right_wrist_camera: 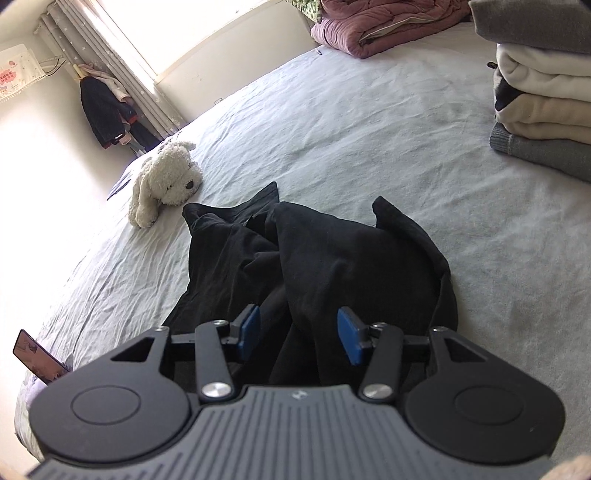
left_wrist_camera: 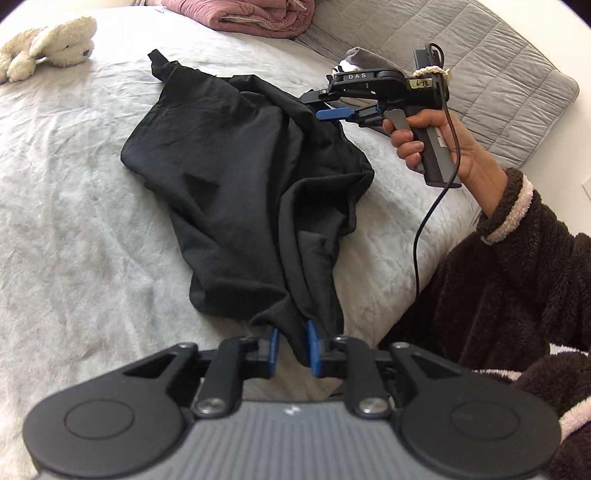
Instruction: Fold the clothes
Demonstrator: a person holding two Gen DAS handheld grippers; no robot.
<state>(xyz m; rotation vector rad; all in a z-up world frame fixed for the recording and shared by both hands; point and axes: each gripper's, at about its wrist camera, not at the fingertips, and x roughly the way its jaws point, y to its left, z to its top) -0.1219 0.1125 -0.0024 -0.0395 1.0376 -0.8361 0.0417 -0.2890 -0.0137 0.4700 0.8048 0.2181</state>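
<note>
I count one black garment point(left_wrist_camera: 236, 177) on bed point(left_wrist_camera: 74, 221). Two grippers: left gripper point(left_wrist_camera: 292, 349), right gripper point(right_wrist_camera: 298, 334). One plush dog point(right_wrist_camera: 164, 181). One pink folded quilt point(right_wrist_camera: 369, 29). One stack of folded clothes point(right_wrist_camera: 546, 96), at least four layers. One grey quilted blanket point(left_wrist_camera: 461, 55). One phone point(right_wrist_camera: 35, 356).

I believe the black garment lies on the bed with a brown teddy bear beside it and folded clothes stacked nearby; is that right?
Not quite: the stuffed toy is a white dog, not a brown bear, as the right wrist view shows. The black garment does lie on the bed, with folded clothes stacked nearby.
</note>
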